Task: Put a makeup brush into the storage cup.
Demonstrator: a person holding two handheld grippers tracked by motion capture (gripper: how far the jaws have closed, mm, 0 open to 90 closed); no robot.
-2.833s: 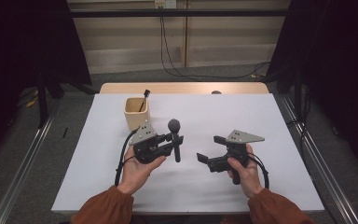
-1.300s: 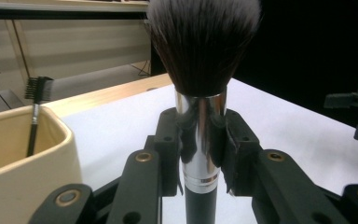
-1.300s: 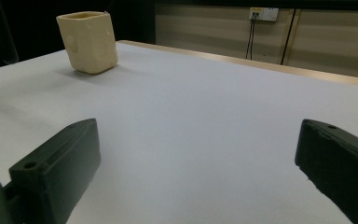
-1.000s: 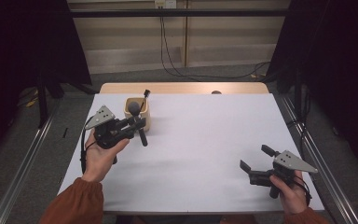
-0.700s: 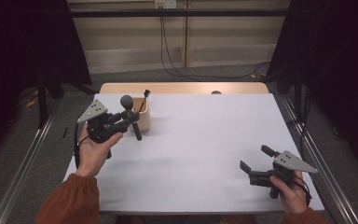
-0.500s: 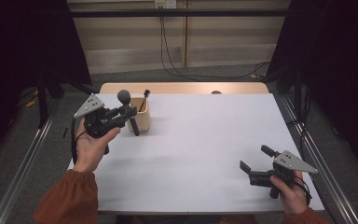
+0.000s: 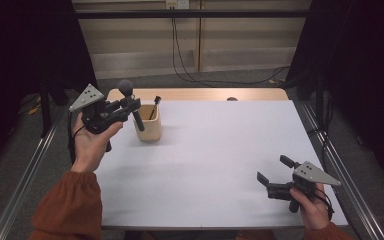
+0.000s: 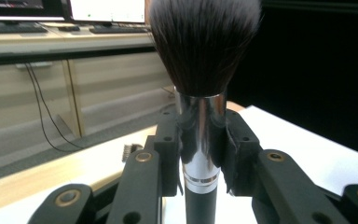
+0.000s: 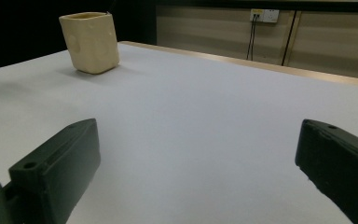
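**Brush lifted, not yet in the cup**

Left gripper [image 7: 130,106] pinches the makeup brush [image 8: 200,93] by its ferrule, bristles up, held above the table just beside the beige cup [image 7: 148,124] — drop-in remains. Right gripper [image 7: 275,172] rests idle near the table's [image 7: 220,150] edge, jaws spread, nothing between them.

Cream cup [image 7: 149,125], black brush [image 8: 200,93] (silver ferrule).

Brush [image 8: 204,56]: bristle tips cut off above my left jaws by the top edge; black handle runs off the bottom edge below them. Where my pads meet the ferrule is hidden behind it. Cup [image 7: 149,123]: contents mostly hidden by its wall; the dark stick [image 7: 154,106] in it too small to identify.
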